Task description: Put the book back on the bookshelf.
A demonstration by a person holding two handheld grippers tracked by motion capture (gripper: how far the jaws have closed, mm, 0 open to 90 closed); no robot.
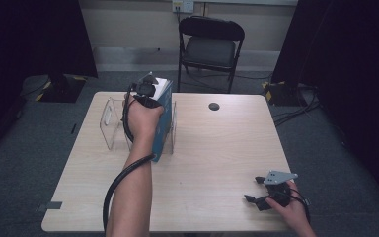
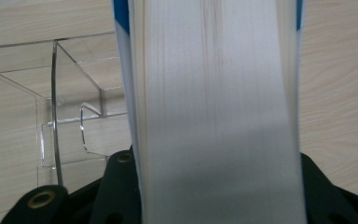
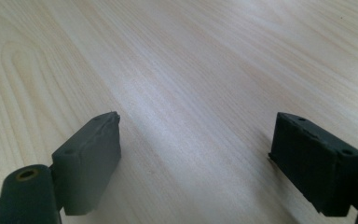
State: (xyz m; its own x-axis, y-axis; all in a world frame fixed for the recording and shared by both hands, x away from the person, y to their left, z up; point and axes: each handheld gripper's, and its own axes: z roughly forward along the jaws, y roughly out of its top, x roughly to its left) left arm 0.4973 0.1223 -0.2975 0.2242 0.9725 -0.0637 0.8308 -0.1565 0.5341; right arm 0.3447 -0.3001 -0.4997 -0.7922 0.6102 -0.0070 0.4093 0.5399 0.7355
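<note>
High view: fixed above the near edge, facing forward and down over the whole table [image 1: 212,148] toward the chair [image 1: 209,47] at 12 o'clock. Left gripper view: close behind its jaws, against a book [image 2: 214,116] and clear stand [image 2: 70,112], both also visible at 10 o'clock from above. Right gripper view: low over bare tabletop at 4 o'clock.

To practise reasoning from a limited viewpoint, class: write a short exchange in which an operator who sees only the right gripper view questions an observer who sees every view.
Operator: My right tool is open over bare wood. Where is the other one?
Observer: The left tool is closed on a blue book, on the far left part of the table.
Operator: Is that book lying free?
Observer: No, it stands on edge in a clear rack.
</note>
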